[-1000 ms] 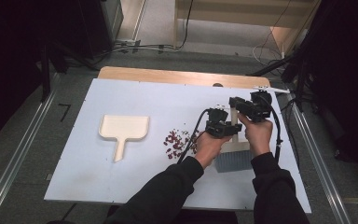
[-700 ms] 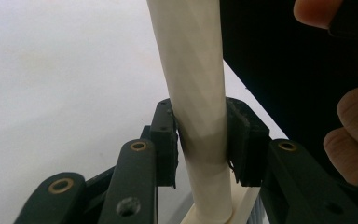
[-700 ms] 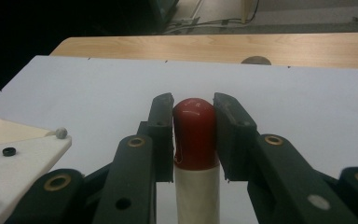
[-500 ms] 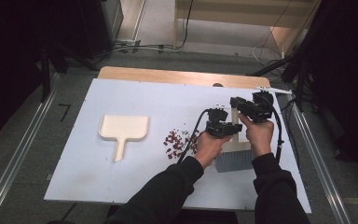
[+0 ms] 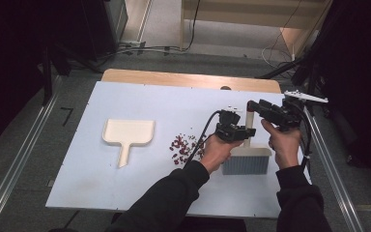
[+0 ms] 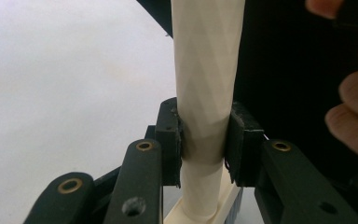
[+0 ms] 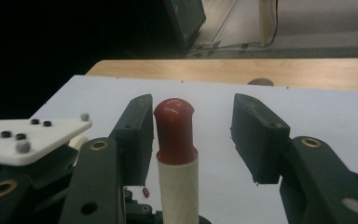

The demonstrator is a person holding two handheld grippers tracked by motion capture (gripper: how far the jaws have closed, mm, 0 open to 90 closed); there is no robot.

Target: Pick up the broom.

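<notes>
Left tongs [image 6: 204, 140] are clamped on the brush [image 5: 246, 157] by its pale handle [image 6: 205, 84], low on the shaft, both pads pressing it. Right tongs [image 7: 193, 140] stand apart around the red cap [image 7: 174, 126] at the handle's top; their jaws have just been opening, and with the cap between them neither pad presses it, though it stands hard against 1 of the 2.

That brush looks light and stiff, with a smooth round handle that could slip or twist, so a low grip near the head seems steadiest. Its bristle head rests on the table [image 5: 140, 101] below the left tongs. Beyond them lie scattered red beans [image 5: 183, 146], and farther off the dustpan [image 5: 128, 135].
</notes>
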